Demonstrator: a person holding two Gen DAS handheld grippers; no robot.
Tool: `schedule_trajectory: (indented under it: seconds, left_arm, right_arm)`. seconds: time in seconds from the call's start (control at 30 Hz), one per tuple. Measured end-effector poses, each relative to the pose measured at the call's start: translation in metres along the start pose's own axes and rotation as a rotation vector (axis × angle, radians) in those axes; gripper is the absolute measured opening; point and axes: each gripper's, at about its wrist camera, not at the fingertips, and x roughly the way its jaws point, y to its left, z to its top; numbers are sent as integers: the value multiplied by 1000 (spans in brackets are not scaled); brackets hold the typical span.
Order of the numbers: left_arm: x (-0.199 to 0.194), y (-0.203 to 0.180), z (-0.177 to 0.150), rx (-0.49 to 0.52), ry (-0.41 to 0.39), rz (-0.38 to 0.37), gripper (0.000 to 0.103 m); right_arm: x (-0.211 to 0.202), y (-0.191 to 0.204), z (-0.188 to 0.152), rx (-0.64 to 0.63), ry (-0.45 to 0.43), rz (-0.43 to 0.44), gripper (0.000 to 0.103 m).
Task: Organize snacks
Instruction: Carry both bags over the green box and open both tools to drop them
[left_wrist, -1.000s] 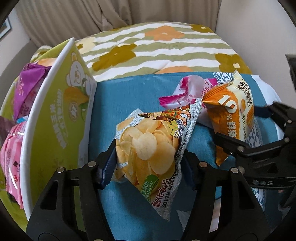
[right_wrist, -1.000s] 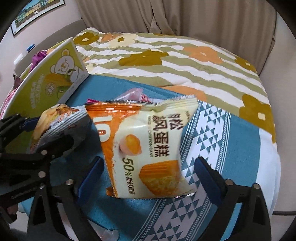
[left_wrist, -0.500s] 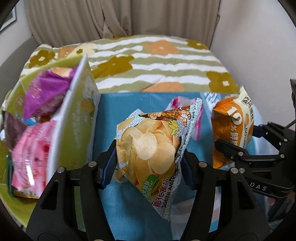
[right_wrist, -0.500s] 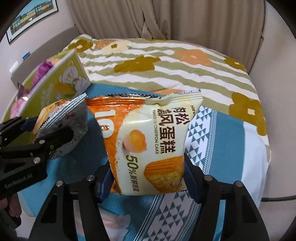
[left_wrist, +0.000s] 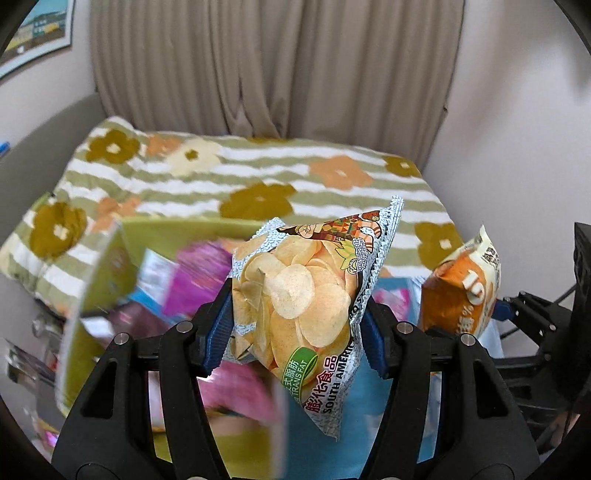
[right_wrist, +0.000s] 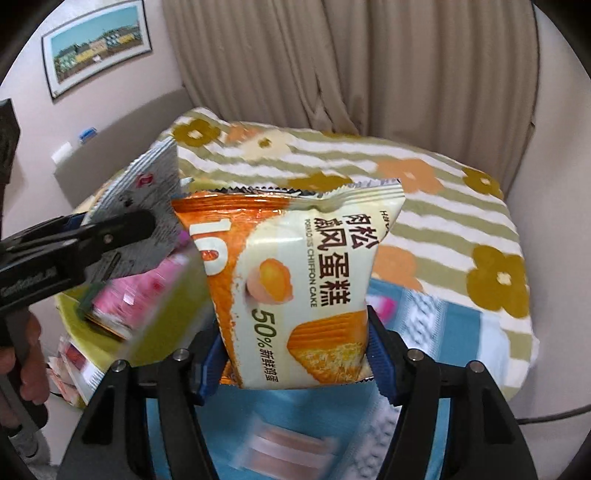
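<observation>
My left gripper (left_wrist: 295, 332) is shut on a silver potato chip bag (left_wrist: 306, 291) and holds it in the air over the green snack box (left_wrist: 103, 280), which holds pink and purple packets. My right gripper (right_wrist: 295, 362) is shut on an orange and cream chiffon cake packet (right_wrist: 295, 280), lifted above the blue cloth. The cake packet also shows in the left wrist view (left_wrist: 461, 288) at the right. The chip bag's silver back (right_wrist: 144, 206) and the left gripper (right_wrist: 74, 240) show at the left of the right wrist view, over the box (right_wrist: 122, 332).
A bed with a green striped flower blanket (left_wrist: 240, 177) lies behind. A blue patterned cloth (right_wrist: 443, 325) covers its near part with a pink packet (right_wrist: 384, 306) on it. Curtains (left_wrist: 273, 66) hang at the back. A wall stands close on the right.
Both grippers have lifted their packets and swung left toward the green box. The right gripper closed on the cake packet about a second ago. The box now lies under the chip bag.
</observation>
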Motion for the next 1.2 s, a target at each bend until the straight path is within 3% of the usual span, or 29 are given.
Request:
schedule_trajectory:
  seconds: [0.2,0.53,0.6,0.63,0.9,1.2]
  left_arm:
    - [-8,68,33,3,-15,37,57]
    - [39,148,56,56,62,33,59]
    - [48,159,58,49,65,40,79]
    - [51,163,58,47,67,35,102]
    - [43,188,37,46,90,-41,103]
    - [21,198,28,105,79,-13,103]
  right_arm:
    - [11,57,39,5,-37,63,62]
    - [57,131,81,20,-17,76,62]
    - [66,137,83,37,-4,69,62]
    - [69,139,84,46,2,66,62]
    - [78,155,77,85,46,39,62]
    - [77,169,82,100,82,26,62]
